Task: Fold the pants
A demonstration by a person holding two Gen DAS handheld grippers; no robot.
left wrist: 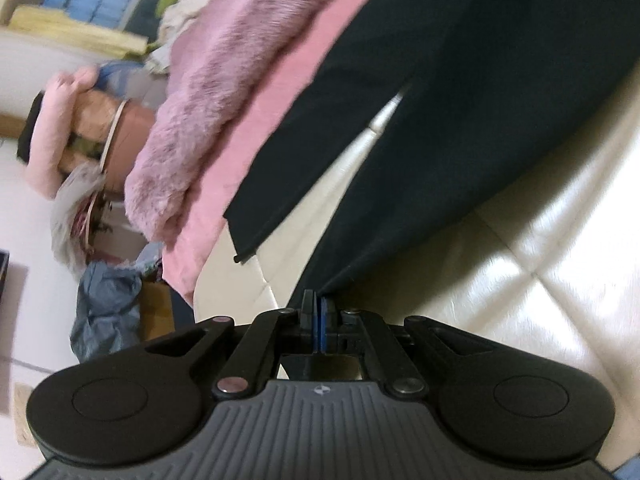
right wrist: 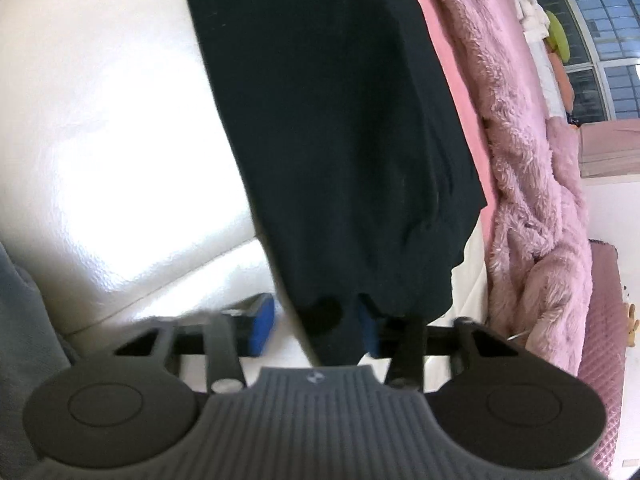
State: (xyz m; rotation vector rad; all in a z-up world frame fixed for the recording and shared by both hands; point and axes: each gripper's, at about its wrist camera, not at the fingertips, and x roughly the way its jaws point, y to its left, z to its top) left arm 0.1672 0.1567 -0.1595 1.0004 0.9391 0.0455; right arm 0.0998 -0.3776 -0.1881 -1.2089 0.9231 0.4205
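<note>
Left wrist view: black pants [left wrist: 460, 92] were matte, smooth knit, two legs splitting from about 1 o'clock down toward 6, w/ a thin hemmed cuff at roughly 8 o'clock. They lay on a glossy cream quilted cushion [left wrist: 540, 248], diamond-stitched and leather-like. Left gripper [left wrist: 319, 312] at 6 o'clock had its jaws pressed together, blue pads meeting, pinching the hem of the nearer leg; fabric ran straight up from the tips. A shaggy mauve fur throw [left wrist: 216, 92] over a flat pink sheet [left wrist: 276, 112] ran from 8 to 12 o'clock beside the pants. At 9 o'clock, a blurred tan round container [left wrist: 120, 140] w/ pale contents, can't tell what. Crumpled grey-blue bag [left wrist: 108, 308] at 8 o'clock.

Right wrist view: the pants [right wrist: 332, 128] hung as a broad dark panel from 12 o'clock down to 6, waist end bunched at the tips. Right gripper [right wrist: 316, 328] was blurred; blue pads appeared apart either side of the cloth, the right one partly hidden behind it, so grip unclear from the view, though it read as clamped on the pants. Cream cushion [right wrist: 120, 140] filled 9 o'clock; fur throw [right wrist: 528, 168] ran along 3 o'clock.
</note>
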